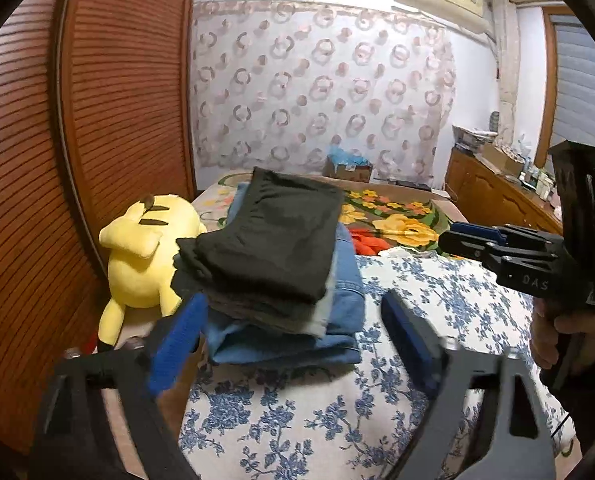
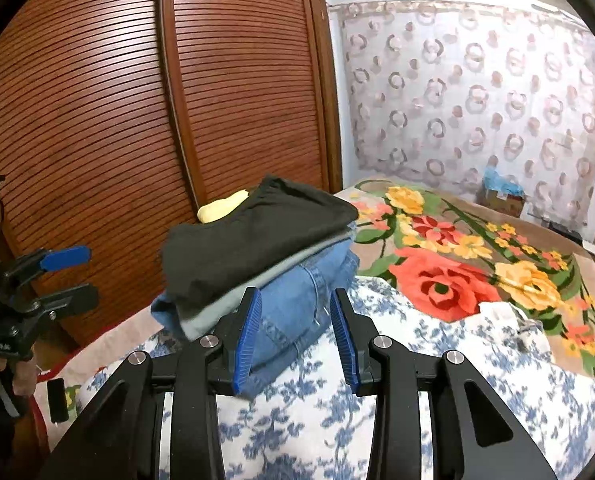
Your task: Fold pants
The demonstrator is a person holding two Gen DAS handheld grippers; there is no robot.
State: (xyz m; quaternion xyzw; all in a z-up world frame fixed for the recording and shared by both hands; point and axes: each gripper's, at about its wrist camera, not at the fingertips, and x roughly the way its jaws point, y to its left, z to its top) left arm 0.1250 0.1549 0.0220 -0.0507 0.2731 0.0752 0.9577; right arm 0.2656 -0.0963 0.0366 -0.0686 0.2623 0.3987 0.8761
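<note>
From my left wrist, my left gripper (image 1: 293, 332) has its jaws spread wide with nothing between the blue pads (image 1: 177, 344). Just beyond them the stack of folded pants (image 1: 273, 264) lies on the blue-flowered sheet (image 1: 337, 420) of the bed: black pants (image 1: 273, 232) on top, a grey layer under them, blue jeans (image 1: 289, 340) at the bottom. A yellow plush toy (image 1: 145, 256) sits just left of the stack, against the slatted wooden wardrobe door (image 1: 97, 120). Right of the stack my right gripper (image 1: 463, 236) hangs over the sheet, held in my hand (image 1: 557, 336).

From my right wrist, my right gripper (image 2: 296, 334) has its jaws partly spread, empty, in front of the stack's near jeans corner (image 2: 293, 320); I cannot tell whether the pads touch the denim. The black pants (image 2: 253, 236) top the stack. Beyond and right of the stack lies a bright floral blanket (image 2: 457, 272). Left of the stack my left gripper (image 2: 79, 274) stands apart from it, jaws spread.
</note>
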